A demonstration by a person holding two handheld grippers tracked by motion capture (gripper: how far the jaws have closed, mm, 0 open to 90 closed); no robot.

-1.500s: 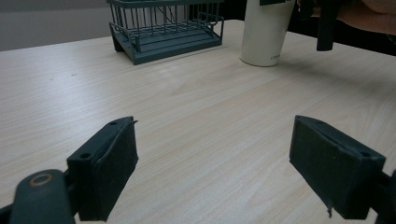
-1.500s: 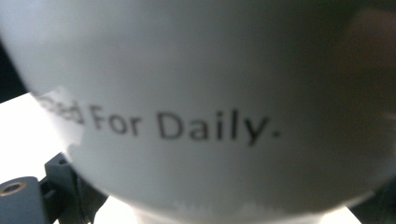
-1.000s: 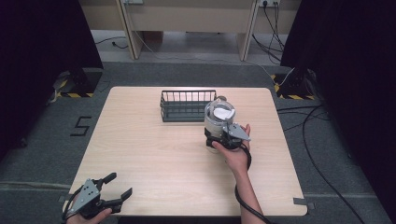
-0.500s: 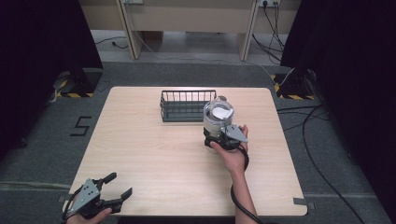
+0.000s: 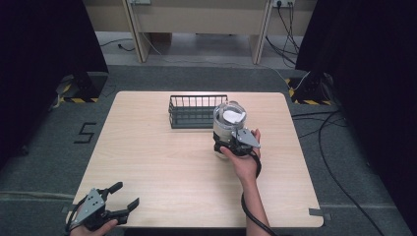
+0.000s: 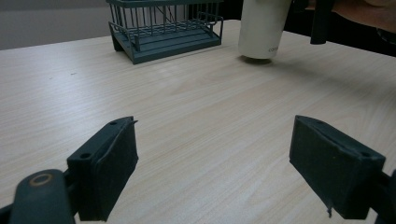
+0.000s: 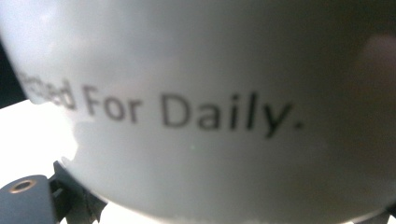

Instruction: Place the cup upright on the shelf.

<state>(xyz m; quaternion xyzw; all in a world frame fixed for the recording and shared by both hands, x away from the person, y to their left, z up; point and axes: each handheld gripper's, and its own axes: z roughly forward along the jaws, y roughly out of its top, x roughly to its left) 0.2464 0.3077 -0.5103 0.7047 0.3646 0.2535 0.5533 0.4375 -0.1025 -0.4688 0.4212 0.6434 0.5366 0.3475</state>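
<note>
The bench (image 5: 162,172) is seen bare over most of its top. At its far middle a dark wire basket (image 5: 194,112) is set, and just to the right of it, close but apart, stands a white cup (image 5: 227,129), upright, with something white inside its wide mouth. In the left gripper view the cup (image 6: 261,28) is seen resting on the wood beside the basket (image 6: 163,28).

The cup is judged to be stiff, smooth-walled and somewhat slippery; whether it is ceramic or plastic cannot be told, so it is best treated as breakable and moderately light. Its wall is wide and tapers downward, so a hold low on the body, where it is narrower, or a pinch over the rim, is judged the safer choice. Printed lettering on the cup (image 7: 196,107) is seen pressed close before the right gripper's camera.

The right gripper (image 5: 235,146) is held against the cup's near side, its jaws set around the lower body and judged to be pinching it. The left gripper (image 5: 122,201) rests at the near left corner, well apart from everything, its jaws spread wide with nothing between them.

Against the earlier frames, the cup and right gripper are found almost where they were; the left gripper is unchanged.
</note>
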